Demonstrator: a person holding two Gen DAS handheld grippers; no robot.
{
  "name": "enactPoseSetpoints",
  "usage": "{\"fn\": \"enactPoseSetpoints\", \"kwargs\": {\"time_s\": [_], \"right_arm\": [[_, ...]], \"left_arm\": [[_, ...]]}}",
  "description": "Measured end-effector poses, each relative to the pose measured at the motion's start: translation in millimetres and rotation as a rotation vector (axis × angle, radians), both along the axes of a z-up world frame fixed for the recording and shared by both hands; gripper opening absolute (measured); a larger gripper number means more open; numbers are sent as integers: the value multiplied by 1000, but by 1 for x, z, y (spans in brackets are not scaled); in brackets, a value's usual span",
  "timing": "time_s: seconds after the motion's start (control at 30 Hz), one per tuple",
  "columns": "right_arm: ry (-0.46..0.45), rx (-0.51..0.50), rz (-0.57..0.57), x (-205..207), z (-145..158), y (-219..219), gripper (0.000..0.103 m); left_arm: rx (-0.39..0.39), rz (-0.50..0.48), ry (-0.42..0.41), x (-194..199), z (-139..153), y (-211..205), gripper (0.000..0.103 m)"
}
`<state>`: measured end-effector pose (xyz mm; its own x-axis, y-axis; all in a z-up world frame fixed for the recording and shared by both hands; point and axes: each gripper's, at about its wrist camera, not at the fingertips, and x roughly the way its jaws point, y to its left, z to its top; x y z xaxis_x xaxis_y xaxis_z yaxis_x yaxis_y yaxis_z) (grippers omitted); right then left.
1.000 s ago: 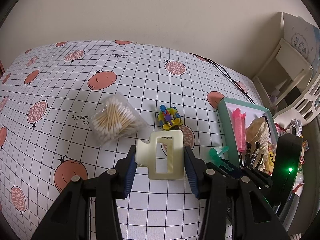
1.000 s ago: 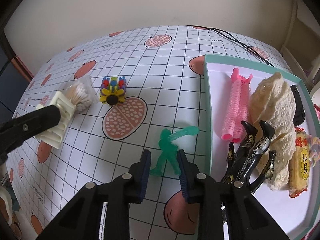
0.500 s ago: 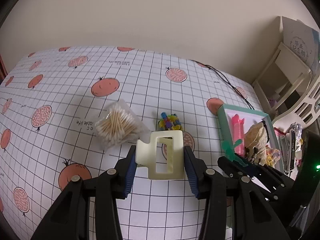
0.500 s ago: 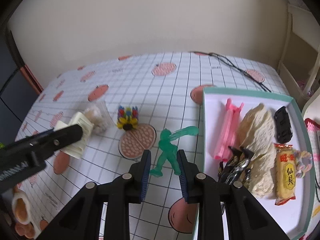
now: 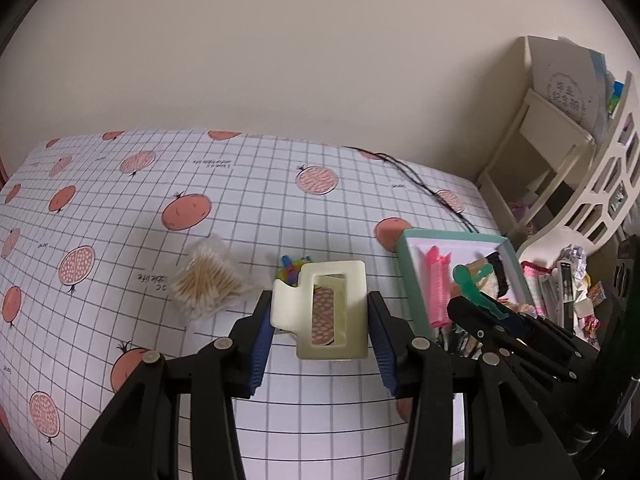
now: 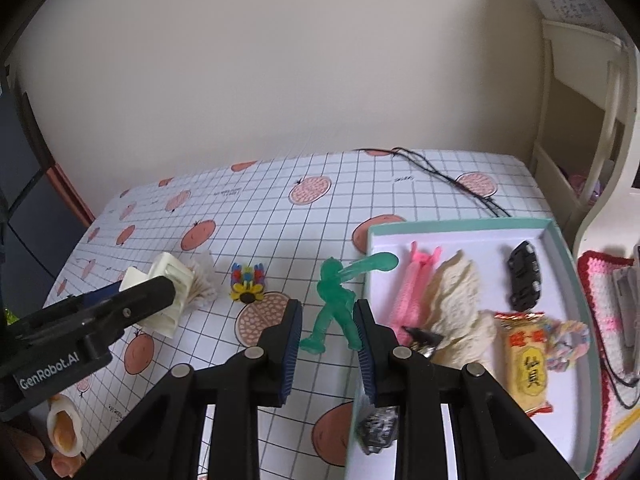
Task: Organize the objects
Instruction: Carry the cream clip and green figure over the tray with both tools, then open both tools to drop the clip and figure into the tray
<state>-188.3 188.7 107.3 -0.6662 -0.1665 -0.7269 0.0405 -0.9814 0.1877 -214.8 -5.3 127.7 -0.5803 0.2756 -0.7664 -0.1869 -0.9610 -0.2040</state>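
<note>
Holding both catches clear of the table, you now have each gripper higher than a second ago: the grid-and-pomegranate tablecloth (image 5: 248, 184) sits farther below in both wrist views, and more of the wall shows above it.

Your left gripper (image 5: 320, 322) pinches the cream plastic hair claw clip (image 5: 326, 312) between its blue pads, one pad on each side, the same hold as before. Beyond its fingertips, slightly left, lies the clear bag of cotton swabs (image 5: 208, 284); the small multicoloured toy with a yellow flower base (image 5: 294, 270) is now half hidden behind the clip's top edge, where earlier it showed in full.

Your right gripper (image 6: 326, 330) is closed on the translucent green plastic figure (image 6: 334, 300), pads against its legs, arm and club pointing up to the right. A second ago the figure stood low over the cloth; now it hangs well above it, just left of the teal-rimmed white tray (image 6: 460, 226). To the right of those fingers the tray holds a pink hair roller (image 6: 412, 284), a cream lace cloth (image 6: 456, 300), a black toy car (image 6: 524, 276) and a yellow snack packet (image 6: 524, 364). The tray's contents lie as they did before.
</note>
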Motion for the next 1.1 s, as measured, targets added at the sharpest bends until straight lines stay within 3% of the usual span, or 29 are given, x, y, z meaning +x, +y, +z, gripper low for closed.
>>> {"fn": "enactPoseSetpoints", "kwargs": {"time_s": [0.23,0.5,0.7,1.1], "right_arm": [[39,17,-37,12,12,32,28],[14,-7,-148,19,4,91,28],[-20,14,-195,20,-8,117,28],[-80,47,-234,25,-29,143,28]], "left_arm": [[13,-55,32,8,7,27,47],[22,-140,47,22,5,70,47],[21,-227,29,32,-2,107,47],[13,-299,-38,44,-26,156,47]]}}
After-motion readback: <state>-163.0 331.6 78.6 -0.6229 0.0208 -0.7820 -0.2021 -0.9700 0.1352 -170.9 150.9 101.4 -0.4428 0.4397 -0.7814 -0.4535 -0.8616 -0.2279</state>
